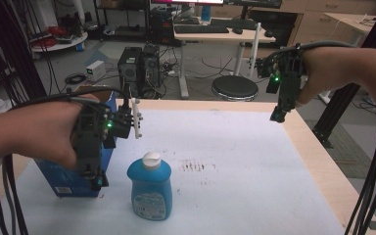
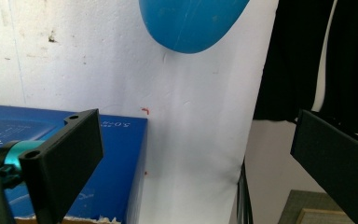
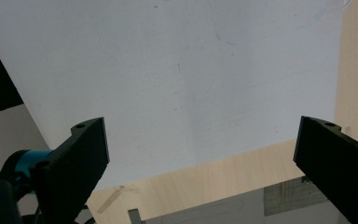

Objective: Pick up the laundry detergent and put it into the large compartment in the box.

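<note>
Blue bottle point(image 1: 150, 188) upright beside blue box point(image 1: 73, 178) | left gripper point(image 2: 196, 154) jaws released | right gripper point(image 3: 200, 158) jaws released

Blue bottle point(image 1: 150, 187) upright beside blue box point(image 1: 73, 180) at left; white sheet point(image 1: 254, 161) right open.

- A lab or office workroom.
- Beyond the left tongs point(image 1: 94, 169), computer towers point(image 1: 139, 66) stand on the floor among tangled cables.
- Behind them a desk point(image 1: 215, 35) carries a keyboard point(image 1: 200, 29).
- Near the right tongs point(image 1: 280, 110), a round stool point(image 1: 234, 88) sits past the worktop point(image 1: 318, 161).
</note>
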`<state>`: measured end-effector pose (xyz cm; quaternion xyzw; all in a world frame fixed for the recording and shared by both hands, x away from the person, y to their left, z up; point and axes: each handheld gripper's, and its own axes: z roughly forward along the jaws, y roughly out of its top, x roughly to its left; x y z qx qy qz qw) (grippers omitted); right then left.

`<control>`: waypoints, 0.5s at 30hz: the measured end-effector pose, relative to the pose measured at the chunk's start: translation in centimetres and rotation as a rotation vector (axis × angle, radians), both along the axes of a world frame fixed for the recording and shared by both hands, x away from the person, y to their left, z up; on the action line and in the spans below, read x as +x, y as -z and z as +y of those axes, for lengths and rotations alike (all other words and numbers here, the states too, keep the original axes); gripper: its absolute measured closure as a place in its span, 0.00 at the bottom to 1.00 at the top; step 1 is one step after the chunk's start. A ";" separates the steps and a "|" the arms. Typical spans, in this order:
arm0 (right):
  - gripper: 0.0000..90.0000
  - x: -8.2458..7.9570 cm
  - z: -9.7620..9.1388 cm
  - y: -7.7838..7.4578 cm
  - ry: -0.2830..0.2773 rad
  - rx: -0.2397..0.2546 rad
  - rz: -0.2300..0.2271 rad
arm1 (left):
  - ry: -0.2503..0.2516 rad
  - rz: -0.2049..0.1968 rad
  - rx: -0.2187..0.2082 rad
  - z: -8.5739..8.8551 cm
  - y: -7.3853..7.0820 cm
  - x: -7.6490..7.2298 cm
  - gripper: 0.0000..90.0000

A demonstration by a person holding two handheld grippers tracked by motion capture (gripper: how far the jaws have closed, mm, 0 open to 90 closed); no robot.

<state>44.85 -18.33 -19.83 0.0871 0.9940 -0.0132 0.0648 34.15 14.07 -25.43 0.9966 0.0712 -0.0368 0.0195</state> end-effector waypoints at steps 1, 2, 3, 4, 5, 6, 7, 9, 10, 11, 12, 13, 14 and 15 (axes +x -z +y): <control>0.02 0.0 0.0 0.0 0.000 0.000 0.000 | 0.000 0.000 0.000 0.0 0.0 0.0 0.03; 0.02 -0.2 0.1 0.0 0.000 0.000 -0.003 | 0.003 0.000 0.000 0.0 -0.1 0.0 0.03; 0.02 -0.4 0.2 0.1 -0.008 0.004 0.000 | 0.015 -0.027 -0.001 -0.1 -0.2 -0.1 0.03; 0.02 -0.4 0.2 0.1 -0.008 0.004 0.000 | 0.015 -0.027 -0.001 -0.1 -0.2 -0.1 0.03; 0.02 -0.5 0.2 0.1 -0.009 -0.012 0.003 | 0.028 -0.049 -0.002 -0.3 -0.4 -0.2 0.03; 0.02 -0.6 0.2 0.2 -0.009 -0.015 0.003 | 0.028 -0.049 -0.002 -0.3 -0.4 -0.2 0.03; 0.02 -0.6 0.2 0.2 -0.009 -0.015 0.003 | 0.036 -0.055 -0.006 -0.4 -0.5 -0.2 0.03; 0.02 -0.7 0.1 0.1 -0.003 -0.010 0.002 | 0.048 -0.053 -0.018 -0.6 -0.7 -0.2 0.03; 0.02 -0.7 0.1 0.1 -0.004 -0.004 -0.002 | 0.057 -0.058 -0.033 -0.7 -0.8 -0.2 0.03; 0.02 -0.8 0.1 0.1 -0.002 -0.004 -0.004 | 0.058 -0.059 -0.041 -0.8 -0.8 -0.2 0.03; 0.02 -0.8 0.1 0.1 -0.002 -0.004 -0.003 | 0.058 -0.059 -0.041 -0.8 -0.8 -0.2 0.03; 0.02 -0.8 0.1 0.1 -0.003 -0.006 -0.003 | 0.059 -0.062 -0.053 -0.8 -0.9 -0.2 0.03; 0.02 -0.8 0.1 0.1 -0.003 -0.006 -0.003 | 0.057 -0.062 -0.065 -0.9 -1.0 -0.1 0.03; 0.02 -0.8 0.1 0.1 -0.003 -0.006 -0.003 | 0.057 -0.062 -0.065 -0.9 -1.0 -0.1 0.03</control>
